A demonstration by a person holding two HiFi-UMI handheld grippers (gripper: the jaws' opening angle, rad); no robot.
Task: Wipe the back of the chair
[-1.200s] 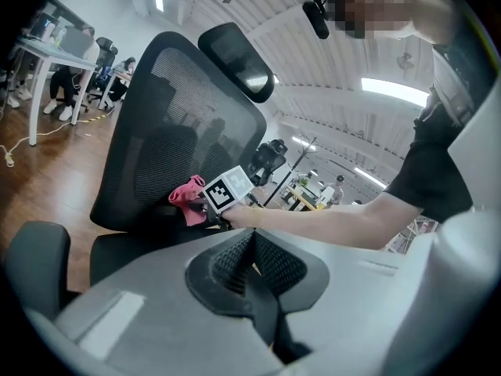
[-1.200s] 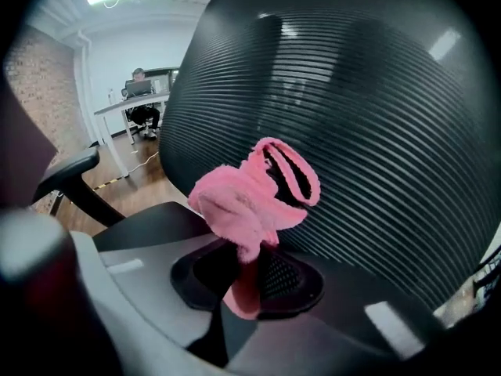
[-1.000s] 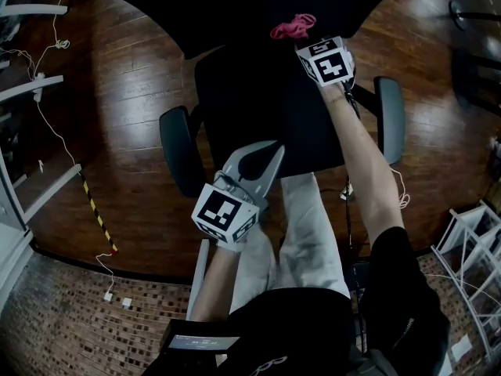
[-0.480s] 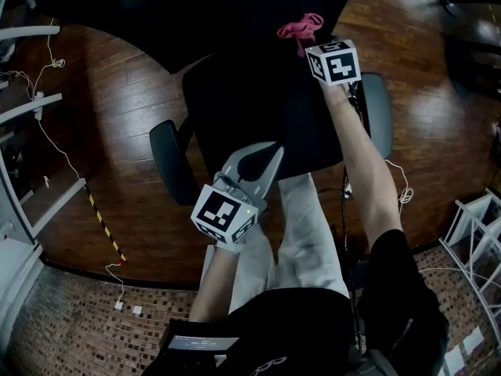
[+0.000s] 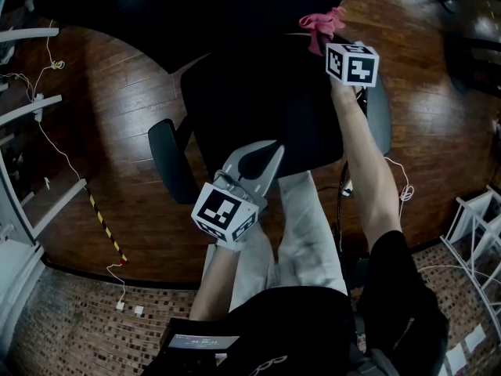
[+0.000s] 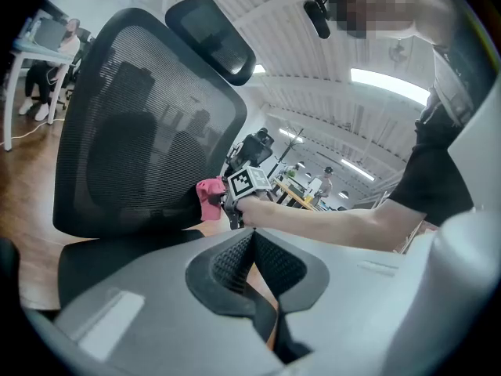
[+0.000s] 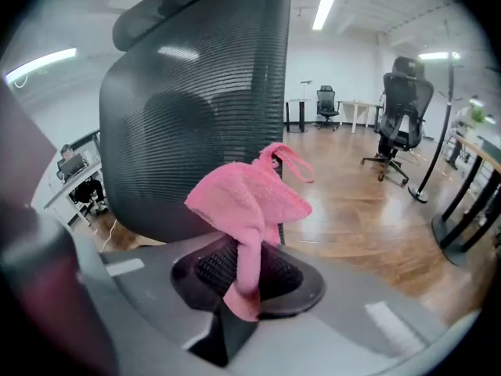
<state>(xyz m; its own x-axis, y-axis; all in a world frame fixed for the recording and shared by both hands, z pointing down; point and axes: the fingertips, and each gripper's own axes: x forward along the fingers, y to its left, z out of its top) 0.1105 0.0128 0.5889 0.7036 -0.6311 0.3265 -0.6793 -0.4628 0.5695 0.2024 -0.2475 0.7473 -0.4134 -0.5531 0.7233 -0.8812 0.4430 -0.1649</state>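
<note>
- Right tool (image 7: 241, 288) pinches a pink cloth (image 7: 250, 202) at the right edge of the chair back (image 7: 196, 116), seemingly ready to wipe.
- Left tool (image 6: 252, 261), pressed together and empty, hangs nearer, out of the way.

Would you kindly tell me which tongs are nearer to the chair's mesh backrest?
Right. The right tongs hold the pink cloth right at the backrest, low on its mesh. The left tongs, shut and empty, hang back by the seat's front edge.
</note>
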